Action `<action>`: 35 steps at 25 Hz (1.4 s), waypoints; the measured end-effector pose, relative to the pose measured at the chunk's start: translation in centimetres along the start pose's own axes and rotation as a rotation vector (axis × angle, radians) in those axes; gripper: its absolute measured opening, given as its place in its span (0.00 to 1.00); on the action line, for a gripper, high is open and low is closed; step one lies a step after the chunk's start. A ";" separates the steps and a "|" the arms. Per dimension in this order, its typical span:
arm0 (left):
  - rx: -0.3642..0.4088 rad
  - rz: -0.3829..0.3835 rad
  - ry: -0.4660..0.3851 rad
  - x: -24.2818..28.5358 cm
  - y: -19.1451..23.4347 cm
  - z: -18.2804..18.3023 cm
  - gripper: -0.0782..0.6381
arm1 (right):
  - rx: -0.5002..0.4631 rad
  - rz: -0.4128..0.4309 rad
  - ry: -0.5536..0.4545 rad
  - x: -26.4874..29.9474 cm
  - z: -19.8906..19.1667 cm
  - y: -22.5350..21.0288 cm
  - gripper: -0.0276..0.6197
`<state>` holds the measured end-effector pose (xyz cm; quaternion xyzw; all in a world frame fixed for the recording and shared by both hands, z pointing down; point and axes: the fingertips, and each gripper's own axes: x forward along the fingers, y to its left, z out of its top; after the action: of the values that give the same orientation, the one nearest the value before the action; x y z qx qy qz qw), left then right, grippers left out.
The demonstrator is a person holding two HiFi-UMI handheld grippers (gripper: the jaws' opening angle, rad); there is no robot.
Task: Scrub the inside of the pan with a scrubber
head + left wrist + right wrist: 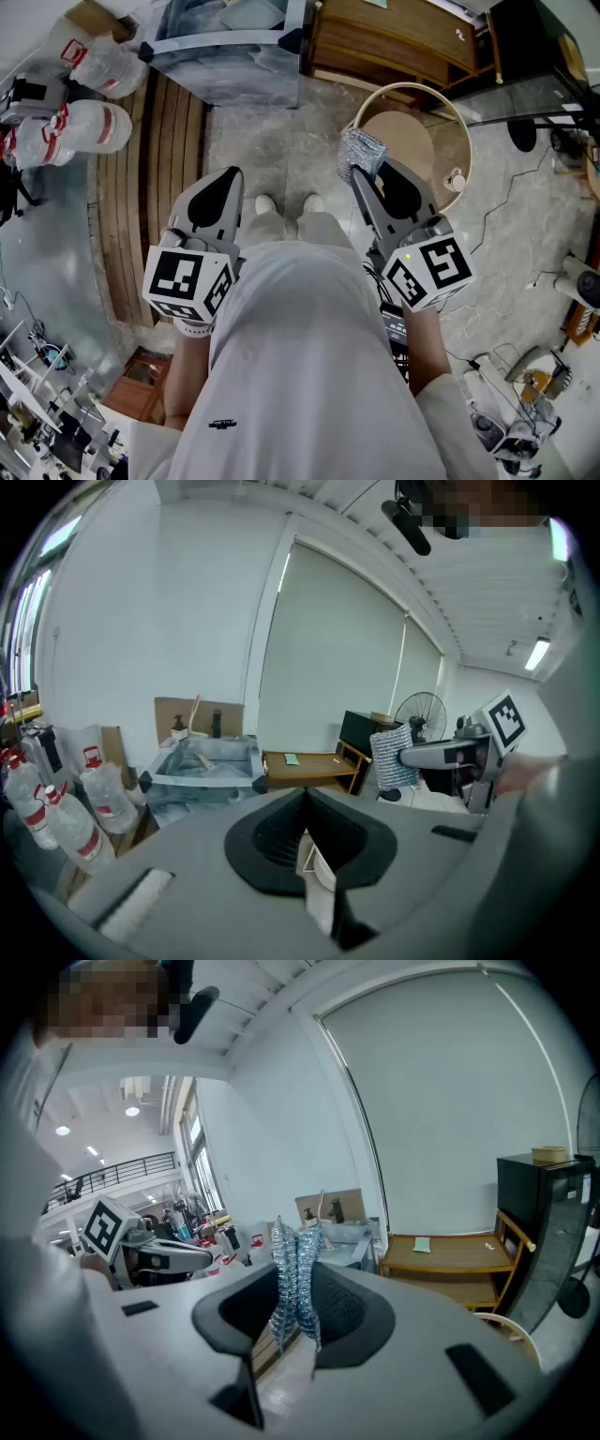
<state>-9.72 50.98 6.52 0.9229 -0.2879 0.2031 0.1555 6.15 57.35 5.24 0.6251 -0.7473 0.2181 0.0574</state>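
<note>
The right claw [365,177] is shut tight on the scrubber [294,1274], a folded silvery mesh pad pinched between its jaws. The pad's long axis stands upright, and its free end projects beyond the jaw tips. The left claw [305,793] is fully closed and empty.

Left gripper [229,178] closed, empty, right gripper [360,178] clamping scrubber [362,151]

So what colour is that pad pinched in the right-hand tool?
The scrubber is shiny silver-grey, a knitted metallic mesh. The right gripper view shows it best.
</note>
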 end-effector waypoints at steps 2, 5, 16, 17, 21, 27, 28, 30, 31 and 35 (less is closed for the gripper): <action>-0.008 0.006 -0.003 -0.4 0.6 -0.2 0.11 | -0.001 0.007 0.003 0.4 -0.1 0.8 0.21; -0.018 0.009 -0.002 -0.8 1.4 -0.5 0.11 | -0.006 0.003 0.013 0.9 -0.2 1.6 0.21; -0.053 -0.014 0.000 -1.7 5.0 -1.0 0.11 | 0.001 -0.026 0.002 3.5 0.6 3.5 0.21; -0.057 -0.021 -0.003 -1.9 5.4 -0.9 0.11 | 0.003 -0.029 0.001 3.8 0.7 3.8 0.21; -0.061 -0.011 -0.017 -2.8 7.6 -0.6 0.11 | 0.004 -0.028 0.007 5.4 1.0 5.0 0.22; -0.066 -0.001 -0.022 -4.0 12.1 -0.8 0.11 | -0.008 -0.048 0.005 8.3 1.8 7.2 0.22; -0.063 -0.003 -0.023 -4.2 12.7 -0.8 0.11 | -0.008 -0.052 0.005 8.8 1.9 7.5 0.22; -0.056 -0.009 -0.024 -4.3 13.8 -0.6 0.11 | -0.005 -0.063 0.006 9.7 1.9 7.9 0.22; -0.054 -0.011 -0.023 -4.2 14.4 -0.5 0.11 | -0.001 -0.069 0.007 10.1 2.0 7.9 0.22; -0.054 -0.017 -0.011 -3.0 16.4 0.0 0.11 | 0.024 -0.083 -0.002 11.8 2.6 7.4 0.23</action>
<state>-21.77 39.46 7.87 0.9219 -0.2861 0.1890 0.1804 -3.00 46.46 5.21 0.6565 -0.7180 0.2237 0.0581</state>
